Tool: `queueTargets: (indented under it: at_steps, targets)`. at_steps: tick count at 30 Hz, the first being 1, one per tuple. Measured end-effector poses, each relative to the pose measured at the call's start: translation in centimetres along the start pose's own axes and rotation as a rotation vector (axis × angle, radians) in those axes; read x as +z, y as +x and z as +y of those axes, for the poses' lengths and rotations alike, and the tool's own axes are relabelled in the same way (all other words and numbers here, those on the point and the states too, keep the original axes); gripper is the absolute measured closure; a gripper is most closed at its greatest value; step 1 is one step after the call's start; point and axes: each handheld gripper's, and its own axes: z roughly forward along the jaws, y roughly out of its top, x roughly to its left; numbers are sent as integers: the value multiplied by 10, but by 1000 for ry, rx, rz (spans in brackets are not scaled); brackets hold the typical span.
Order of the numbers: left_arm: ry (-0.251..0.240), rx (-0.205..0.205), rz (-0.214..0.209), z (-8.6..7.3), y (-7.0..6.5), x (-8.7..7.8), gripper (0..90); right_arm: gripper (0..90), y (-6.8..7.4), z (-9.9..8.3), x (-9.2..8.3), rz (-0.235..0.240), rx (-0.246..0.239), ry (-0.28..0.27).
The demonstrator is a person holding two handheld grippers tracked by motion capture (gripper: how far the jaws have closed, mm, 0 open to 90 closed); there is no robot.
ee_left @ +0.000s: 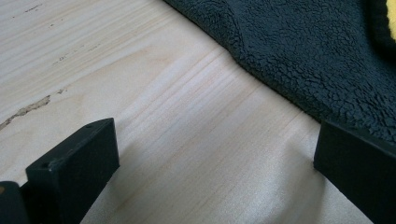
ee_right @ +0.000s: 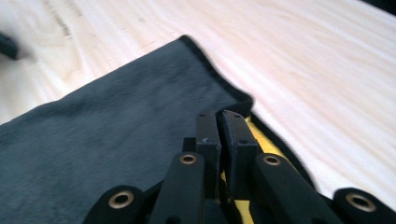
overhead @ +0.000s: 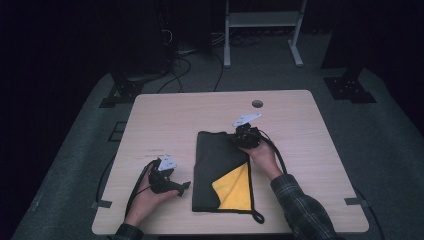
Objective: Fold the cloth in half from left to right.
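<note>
A dark grey cloth with a yellow underside lies folded in the middle of the wooden table. My right gripper is at the cloth's far right corner. In the right gripper view its jaws are pressed together on the cloth's edge, with yellow showing beneath them. My left gripper rests low on the table just left of the cloth's near part. Its jaws stand wide apart over bare wood, with the fleecy cloth just beyond them.
A cable hole sits near the table's far edge. A black hanging loop trails from the cloth's near right corner. Beyond the table stand a white frame and floor cables. Bare wood lies left and right of the cloth.
</note>
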Motion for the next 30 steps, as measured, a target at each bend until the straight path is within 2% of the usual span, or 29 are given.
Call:
queueTargets:
  at_steps: [6, 12, 19, 21, 22, 25, 28, 29, 30]
  targets:
    - [0, 0, 0, 0, 0, 0, 0, 850, -19, -5, -4, -72, 55, -8]
    - [-1, 0, 1, 0, 0, 0, 0, 850, -38, -15, 1, -111, 116, 24]
    - [-2, -3, 3, 0, 0, 0, 0, 849, -49, -19, 9, -138, 118, 71]
    - [-1, -2, 4, 0, 0, 0, 0, 825, -50, -22, 13, -167, 106, 97]
    - [-1, -3, 4, 0, 0, 0, 0, 780, -50, -24, 15, -184, 100, 99]
    - [-1, -4, 5, 0, -1, 0, 0, 701, -55, -25, 12, -199, 134, 87]
    - [-1, -4, 5, 0, -1, 0, 0, 686, -56, -24, 5, -219, 135, 72]
    - [-1, -4, 5, 0, -1, 0, 0, 678, -56, -24, 1, -244, 131, 69]
    - [-2, -4, 5, 0, -1, 0, 0, 676, -57, -24, -2, -240, 138, 58]
